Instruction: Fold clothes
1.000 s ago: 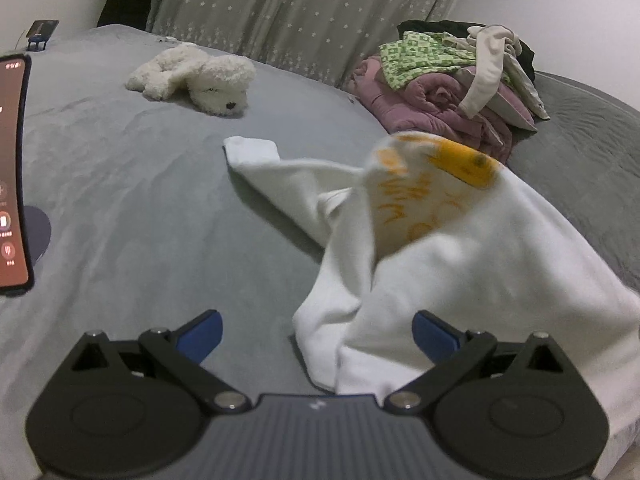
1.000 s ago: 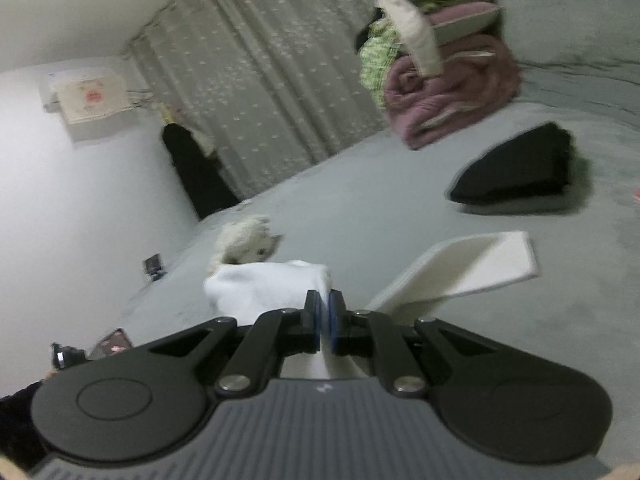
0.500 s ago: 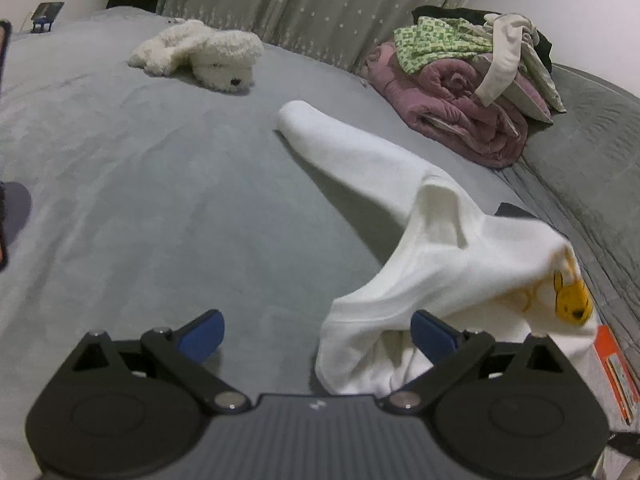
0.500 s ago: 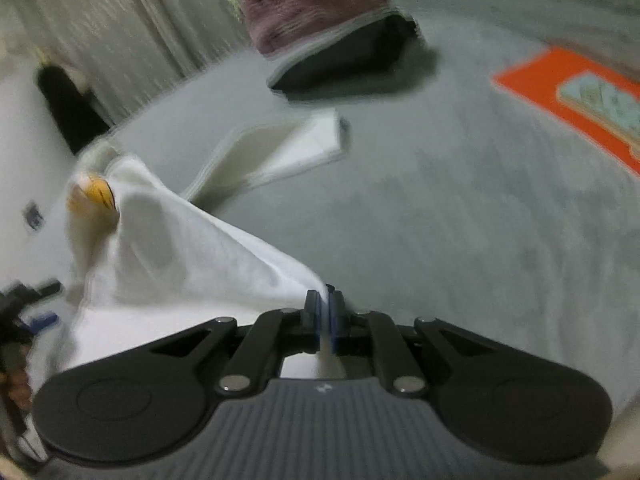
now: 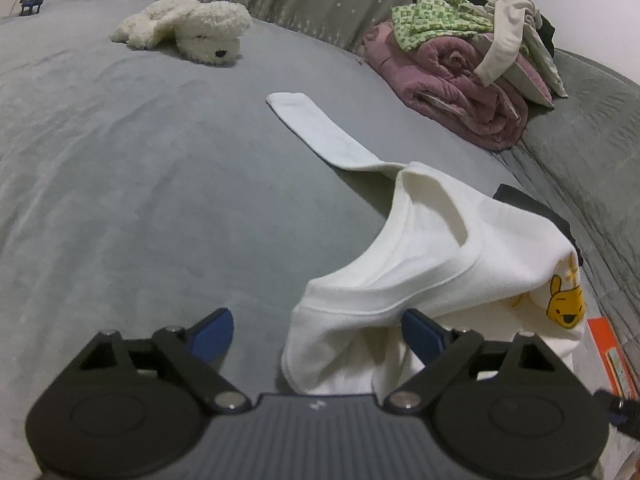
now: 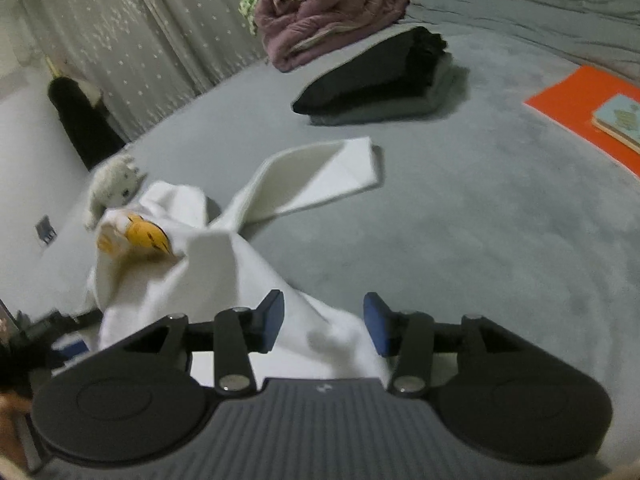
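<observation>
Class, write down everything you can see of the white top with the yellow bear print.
The white top looks like soft cotton knit with a ribbed neckline and a yellow bear print at one edge. It lies crumpled and partly raised on the grey bed cover, one long sleeve stretched flat away from it. Its near folds lie between the pads of both tools, the right tool just opening; neither grips it.

One white long-sleeved shirt with a yellow bear print is lying on the grey bed, and one white plush dog is resting there. One heap of mixed unfolded clothes and one stack of two folded dark garments are sitting nearby.
</observation>
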Motion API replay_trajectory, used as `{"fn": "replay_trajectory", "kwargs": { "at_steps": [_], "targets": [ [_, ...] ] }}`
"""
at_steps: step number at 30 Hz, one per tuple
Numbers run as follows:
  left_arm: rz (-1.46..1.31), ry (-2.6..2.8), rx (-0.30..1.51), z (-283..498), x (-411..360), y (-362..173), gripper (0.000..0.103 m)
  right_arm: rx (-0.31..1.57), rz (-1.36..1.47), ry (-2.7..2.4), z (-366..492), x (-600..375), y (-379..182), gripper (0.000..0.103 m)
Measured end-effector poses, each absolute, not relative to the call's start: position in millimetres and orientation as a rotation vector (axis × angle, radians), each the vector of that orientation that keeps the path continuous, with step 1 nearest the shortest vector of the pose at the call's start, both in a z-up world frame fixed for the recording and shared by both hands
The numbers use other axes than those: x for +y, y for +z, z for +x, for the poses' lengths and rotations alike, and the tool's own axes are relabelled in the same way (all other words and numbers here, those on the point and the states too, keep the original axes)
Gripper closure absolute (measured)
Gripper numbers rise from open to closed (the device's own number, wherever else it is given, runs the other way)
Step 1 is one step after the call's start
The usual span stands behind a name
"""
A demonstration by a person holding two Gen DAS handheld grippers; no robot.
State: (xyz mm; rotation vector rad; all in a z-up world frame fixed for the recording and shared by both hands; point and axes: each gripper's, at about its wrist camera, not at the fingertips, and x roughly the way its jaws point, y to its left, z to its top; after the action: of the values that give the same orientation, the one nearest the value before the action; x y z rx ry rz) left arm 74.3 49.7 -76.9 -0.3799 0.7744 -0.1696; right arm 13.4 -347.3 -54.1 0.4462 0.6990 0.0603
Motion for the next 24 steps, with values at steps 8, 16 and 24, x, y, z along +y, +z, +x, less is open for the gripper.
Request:
{"fn": "replay_trajectory", "kwargs": {
  "at_steps": [8, 16, 24],
  "targets": [
    [-0.354, -0.16, 0.81, 77, 52, -75, 0.039, 0.696, 0.404, 0.212, 40, -292, -44, 0.054],
    [-0.363, -0.159, 0.804, 79, 58, -72, 0.094, 0.609, 0.239, 0.252, 44, -249, -26, 0.053],
    [-0.373, -0.095, 0.624, 77, 71, -39, 0.096, 0.538, 0.254, 0.243, 56, -245, -19, 0.052]
  ]
}}
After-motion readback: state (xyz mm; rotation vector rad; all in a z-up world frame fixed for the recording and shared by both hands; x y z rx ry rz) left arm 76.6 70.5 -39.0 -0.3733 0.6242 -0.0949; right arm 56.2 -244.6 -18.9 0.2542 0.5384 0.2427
